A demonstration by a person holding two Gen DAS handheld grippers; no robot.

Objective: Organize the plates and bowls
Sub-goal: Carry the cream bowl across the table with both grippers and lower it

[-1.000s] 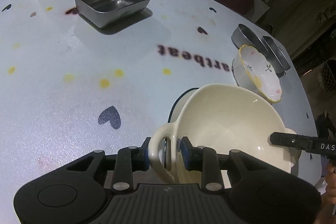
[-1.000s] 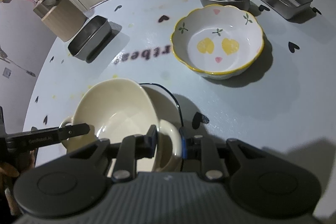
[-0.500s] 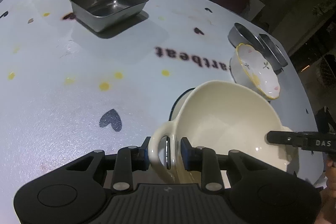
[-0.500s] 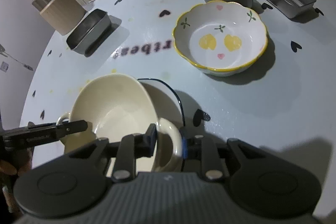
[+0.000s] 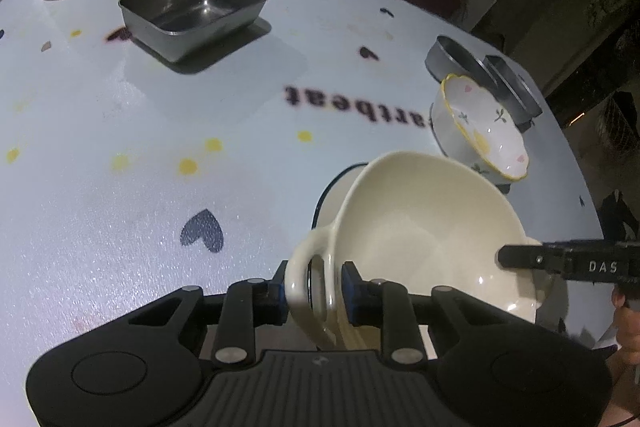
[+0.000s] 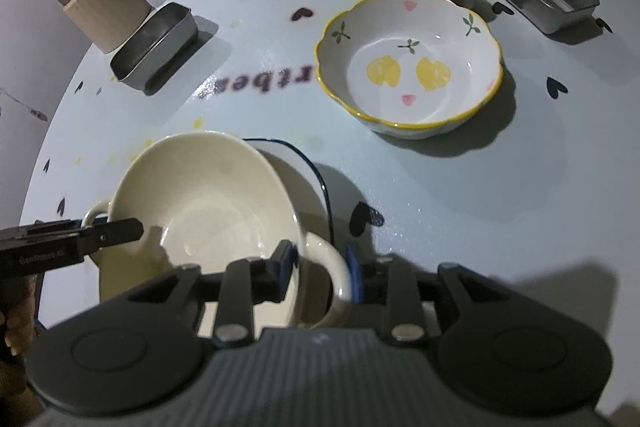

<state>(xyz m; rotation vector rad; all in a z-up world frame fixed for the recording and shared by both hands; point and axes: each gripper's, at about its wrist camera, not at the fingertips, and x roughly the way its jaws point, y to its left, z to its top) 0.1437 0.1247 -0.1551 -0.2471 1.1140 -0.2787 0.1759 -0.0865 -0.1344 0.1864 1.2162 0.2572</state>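
Both claws, left [image 5: 314, 285] and right [image 6: 322, 273], pinch the cream bowl's [image 5: 424, 227] opposite handles; it seems tilted.

1. The left wrist view sits low behind the left hand-held gripper [image 5: 314, 285], looking across the pale heart-printed tabletop [image 5: 120, 227] toward dark chairs, very close to the cream two-handled ceramic bowl [image 5: 420, 227].
2. The right wrist view sits behind the right hand-held gripper [image 6: 322, 273], facing the opposite handle from close above.
3. Both share that bowl [image 6: 208, 203], the scalloped yellow-rimmed floral bowl [image 5: 480, 131] [image 6: 408, 67], and each other's gripper.
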